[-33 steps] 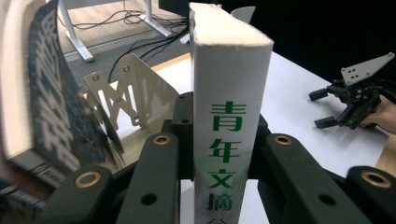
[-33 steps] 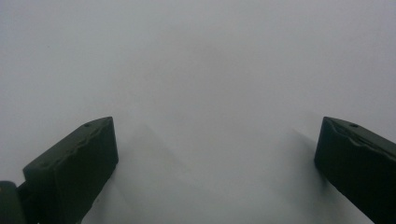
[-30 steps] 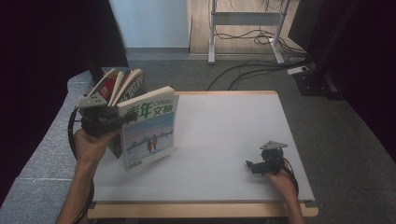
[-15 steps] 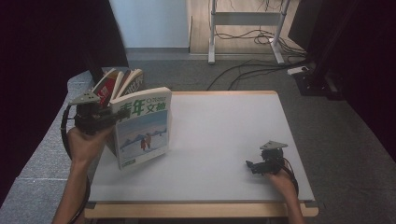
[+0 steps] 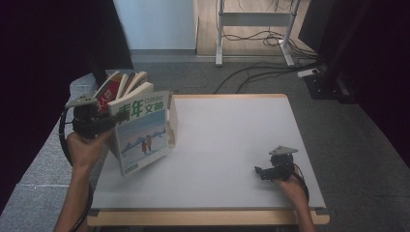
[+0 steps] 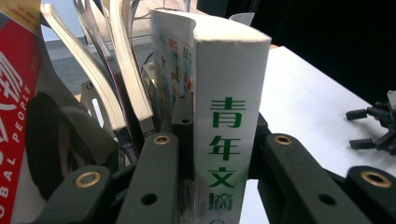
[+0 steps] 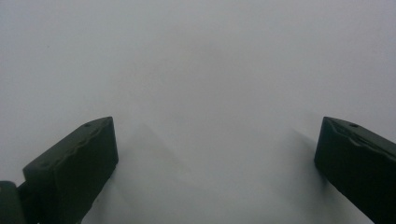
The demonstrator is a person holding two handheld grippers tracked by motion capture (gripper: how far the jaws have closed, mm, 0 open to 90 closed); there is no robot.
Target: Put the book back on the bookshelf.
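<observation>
1. Spine and cover of white book [image 6: 231,116] read 青年文摘 in green; red magazine [image 6: 18,107] beside it reads "GLOBAL PEOPLE".
2. Left gripper [image 5: 104,123] clamped on white book's spine, held tilted above table's [image 5: 232,140] far-left corner.
3. Book rack [image 5: 172,121] with fanned books just behind.
4. Right gripper [image 5: 258,171] wide open, empty, resting near-right on table.

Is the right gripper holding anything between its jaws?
No: in the right gripper view the right gripper has its jaws wide apart over the bare white table, with nothing between them.
</observation>
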